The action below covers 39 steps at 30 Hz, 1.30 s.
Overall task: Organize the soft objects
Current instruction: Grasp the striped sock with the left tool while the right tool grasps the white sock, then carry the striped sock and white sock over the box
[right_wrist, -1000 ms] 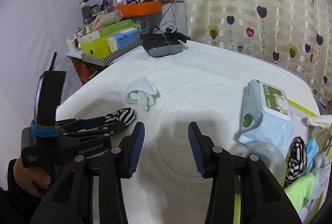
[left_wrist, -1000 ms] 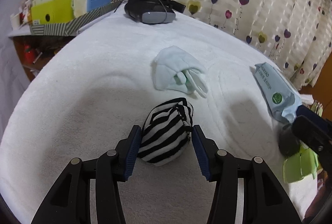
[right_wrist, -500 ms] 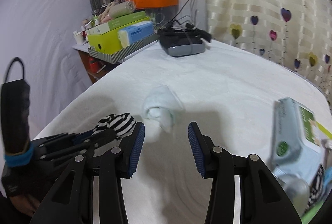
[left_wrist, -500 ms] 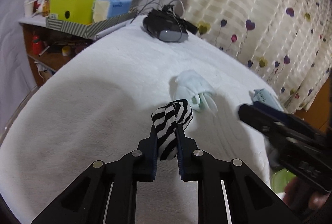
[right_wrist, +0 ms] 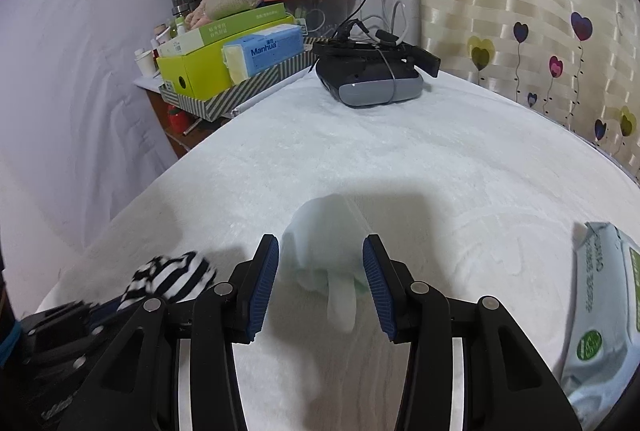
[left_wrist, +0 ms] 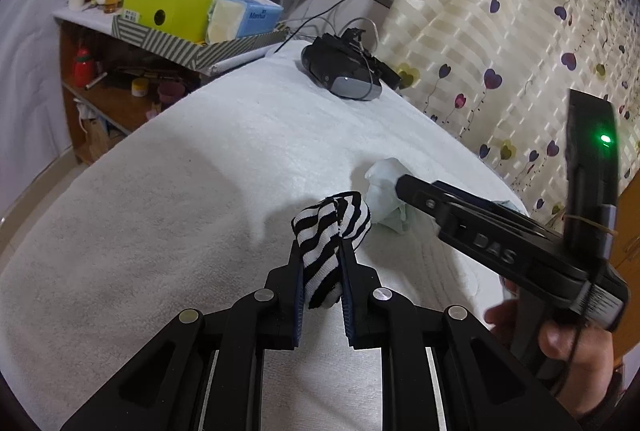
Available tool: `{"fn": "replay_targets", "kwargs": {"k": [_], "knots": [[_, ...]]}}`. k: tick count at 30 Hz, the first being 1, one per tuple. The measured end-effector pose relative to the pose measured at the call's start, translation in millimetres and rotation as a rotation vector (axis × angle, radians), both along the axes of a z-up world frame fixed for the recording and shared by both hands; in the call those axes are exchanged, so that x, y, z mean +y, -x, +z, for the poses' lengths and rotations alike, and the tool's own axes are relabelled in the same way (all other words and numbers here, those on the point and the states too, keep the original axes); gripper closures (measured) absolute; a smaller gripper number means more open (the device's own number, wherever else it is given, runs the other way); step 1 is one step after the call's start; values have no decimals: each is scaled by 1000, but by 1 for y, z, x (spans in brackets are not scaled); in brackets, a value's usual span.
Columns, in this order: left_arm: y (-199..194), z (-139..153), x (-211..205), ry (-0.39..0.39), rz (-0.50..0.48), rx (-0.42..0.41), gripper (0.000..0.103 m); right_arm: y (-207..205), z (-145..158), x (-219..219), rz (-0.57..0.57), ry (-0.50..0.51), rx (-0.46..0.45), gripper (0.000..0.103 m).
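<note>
Striped sock now off bed (L claw clamped).

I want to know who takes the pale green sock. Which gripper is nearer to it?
Right. The right gripper has its opening jaws around the pale green sock; the left gripper, beside it, grips the striped sock.

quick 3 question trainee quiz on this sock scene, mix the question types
1. True or false: the left gripper is shut on the striped sock.
2. What lies between the right gripper's jaws? A) wipes pack B) pale sock C) headset
3. Fill in: both socks are over a white ____.

Key: 1 true; 2 B, with the jaws opening and not pressing it; 3 blanket.
</note>
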<state>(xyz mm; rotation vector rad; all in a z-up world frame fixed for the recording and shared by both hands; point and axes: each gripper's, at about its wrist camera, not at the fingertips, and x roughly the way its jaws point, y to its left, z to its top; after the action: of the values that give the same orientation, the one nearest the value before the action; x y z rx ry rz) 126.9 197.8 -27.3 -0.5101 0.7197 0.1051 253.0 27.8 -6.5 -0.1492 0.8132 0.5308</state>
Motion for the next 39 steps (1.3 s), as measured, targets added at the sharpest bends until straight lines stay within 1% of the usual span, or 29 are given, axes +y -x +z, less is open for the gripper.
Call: {"fn": "replay_targets", "kwargs": {"k": [2, 3, 7, 9, 11, 12, 15, 19, 28, 33, 39], "knots": [[0, -1, 0, 3, -4, 3, 88, -5, -6, 4, 2, 20, 14, 48], [0, -1, -1, 0, -5, 6, 88, -5, -8, 6, 4, 25, 15, 41], [-1, -2, -2, -4, -4, 14, 88, -8, -17, 12, -11, 75, 7, 41], [-2, -3, -2, -8, -2, 19, 88, -13, -20, 9, -45, 84, 33, 41], [-3, -3, -3, -13, -2, 23, 88, -15, -20, 3, -65, 65, 47, 50], [-3, -3, -3, -14, -3, 24, 88, -14, -19, 1, -72, 66, 44, 59], [-4, -4, -4, -17, -3, 22, 88, -7, -12, -6, -79, 57, 24, 64], [-4, -2, -5, -28, -3, 18, 88, 11, 0, -10, -67, 52, -16, 65], [5, 11, -25, -109, 2, 23, 88, 61, 27, -39, -44, -7, -47, 65], [18, 27, -45, -151, -19, 1, 88, 88, 42, -60, -54, -37, -74, 65], [36, 51, -76, -197, -55, -46, 88, 122, 61, -89, -70, -75, -122, 65]]}}
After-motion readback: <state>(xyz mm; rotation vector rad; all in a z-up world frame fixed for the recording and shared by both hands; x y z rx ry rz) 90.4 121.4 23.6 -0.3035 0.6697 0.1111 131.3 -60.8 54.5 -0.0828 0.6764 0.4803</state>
